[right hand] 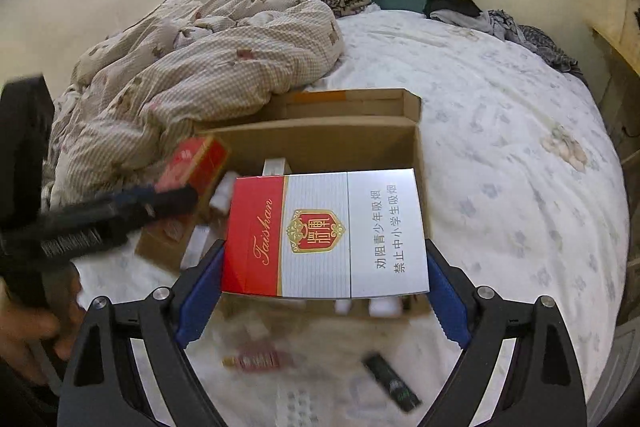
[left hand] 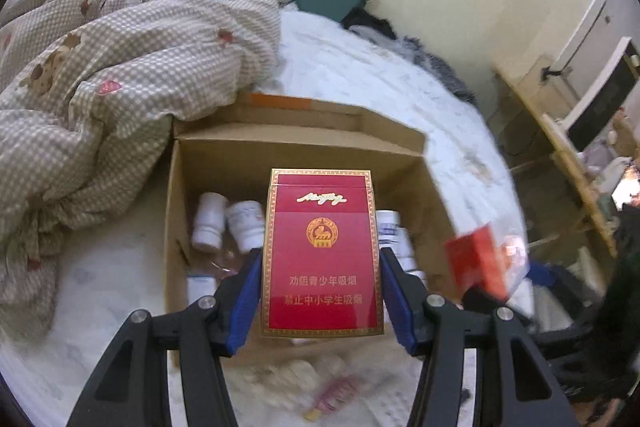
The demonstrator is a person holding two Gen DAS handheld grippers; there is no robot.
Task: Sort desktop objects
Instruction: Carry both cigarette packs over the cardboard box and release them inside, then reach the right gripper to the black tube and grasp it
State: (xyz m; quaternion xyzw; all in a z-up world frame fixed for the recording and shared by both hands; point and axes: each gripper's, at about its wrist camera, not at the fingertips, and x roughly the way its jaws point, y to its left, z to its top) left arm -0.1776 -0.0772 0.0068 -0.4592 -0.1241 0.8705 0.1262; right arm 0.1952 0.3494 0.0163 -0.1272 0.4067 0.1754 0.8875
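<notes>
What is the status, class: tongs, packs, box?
Left tongs shut on red pack. Right tongs shut on red-and-white pack. Both over open cardboard box, white bottles inside. Nothing blocking.

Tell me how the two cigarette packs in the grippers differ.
The all-red pack stands upright in the left hand-held gripper; the red-and-white Taishan pack lies sideways in the right hand-held gripper. The red pack carries a round gold emblem, the Taishan pack a shield-shaped one. Both are held over the cardboard box.
</notes>
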